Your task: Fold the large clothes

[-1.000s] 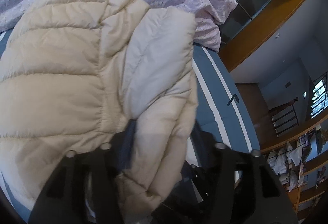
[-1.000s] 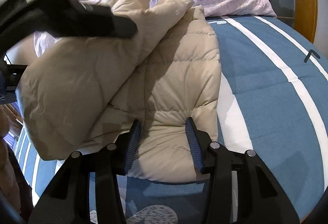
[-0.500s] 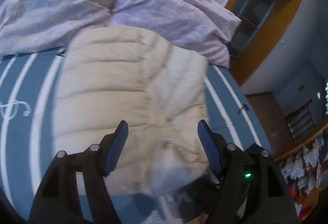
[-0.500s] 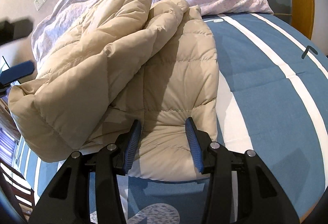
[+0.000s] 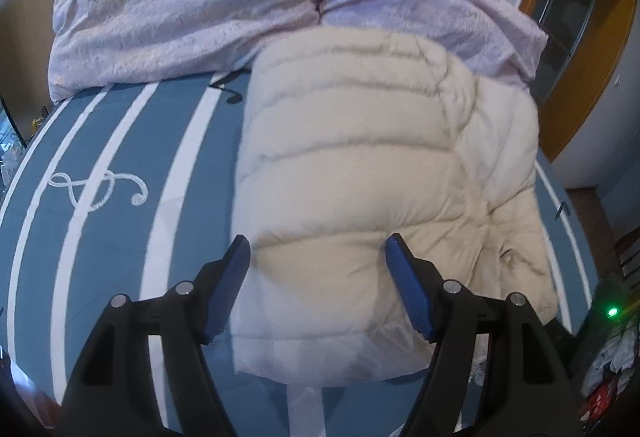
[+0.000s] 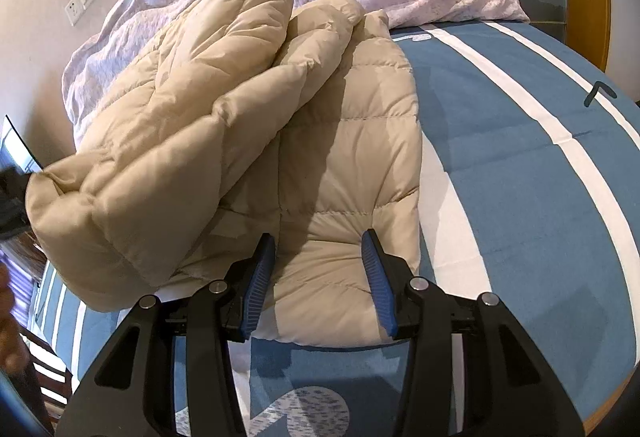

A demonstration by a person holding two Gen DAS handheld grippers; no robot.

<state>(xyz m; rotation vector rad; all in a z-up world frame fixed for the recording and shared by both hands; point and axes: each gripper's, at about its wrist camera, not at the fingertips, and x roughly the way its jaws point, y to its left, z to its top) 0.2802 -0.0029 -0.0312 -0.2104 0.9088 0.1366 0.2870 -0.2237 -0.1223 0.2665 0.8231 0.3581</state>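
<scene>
Parted claws (image 5: 318, 257) (image 6: 318, 253) over puffy quilted jacket (image 5: 360, 177)

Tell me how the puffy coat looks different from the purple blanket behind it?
The puffy coat is cream, but the purple blanket is pale lilac with a faint pattern. The coat has stitched puffy rows; the blanket is just crumpled. The coat lies folded on the blue striped bedspread; the blanket is heaped at the far end. Both look soft.
</scene>
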